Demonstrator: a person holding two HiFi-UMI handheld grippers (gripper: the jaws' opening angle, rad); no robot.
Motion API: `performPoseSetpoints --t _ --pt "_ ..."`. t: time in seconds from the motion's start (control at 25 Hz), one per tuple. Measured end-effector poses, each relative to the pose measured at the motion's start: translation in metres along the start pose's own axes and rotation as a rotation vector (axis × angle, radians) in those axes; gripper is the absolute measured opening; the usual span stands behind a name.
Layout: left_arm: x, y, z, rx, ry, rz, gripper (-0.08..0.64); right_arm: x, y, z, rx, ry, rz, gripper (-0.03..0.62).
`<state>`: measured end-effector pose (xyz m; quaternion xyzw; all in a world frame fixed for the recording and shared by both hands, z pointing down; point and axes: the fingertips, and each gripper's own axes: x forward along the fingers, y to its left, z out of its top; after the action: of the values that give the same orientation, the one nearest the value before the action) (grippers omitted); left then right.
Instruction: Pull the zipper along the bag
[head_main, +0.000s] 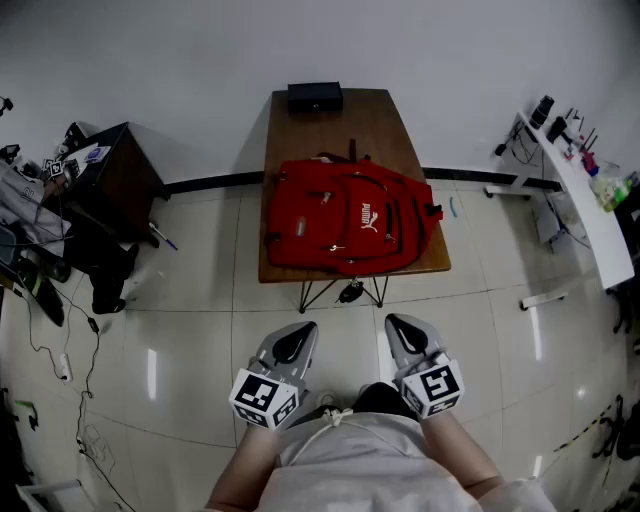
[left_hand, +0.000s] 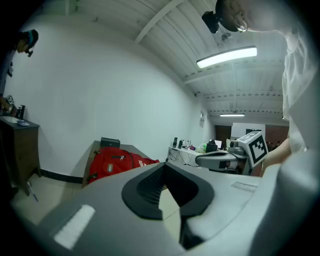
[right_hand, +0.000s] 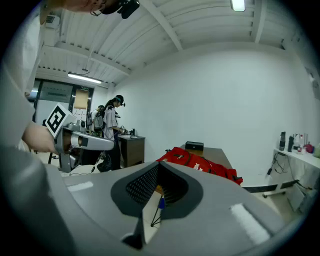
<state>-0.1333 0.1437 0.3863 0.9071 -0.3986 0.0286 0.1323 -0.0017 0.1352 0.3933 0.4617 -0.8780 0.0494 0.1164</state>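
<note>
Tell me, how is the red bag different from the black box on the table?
The bag is red; the box is black. The bag is much bigger and fills the near half of the table; the small box sits at the far edge by the wall. The bag looks soft and lumpy; the box is a neat rectangle. Both rest on the brown table.

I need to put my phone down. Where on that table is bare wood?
The table is bare at its far end, between the black box and the backpack, and right of the box. The near half is crowded: the backpack fills it.
</note>
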Motion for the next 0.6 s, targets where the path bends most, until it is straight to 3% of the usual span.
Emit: performPoseSetpoints --t 0.28,0.6 --pt "0.029 0.02 -0.005 -0.02 0.02 -0.017 0.007 0.022 -0.023 -0.004 0.01 0.022 -0.017 0.008" --pt "0.1 0.033 -0.006 -0.031 0.06 -0.04 0.006 0.056 -0.092 -0.016 0.032 0.056 -0.033 0.007"
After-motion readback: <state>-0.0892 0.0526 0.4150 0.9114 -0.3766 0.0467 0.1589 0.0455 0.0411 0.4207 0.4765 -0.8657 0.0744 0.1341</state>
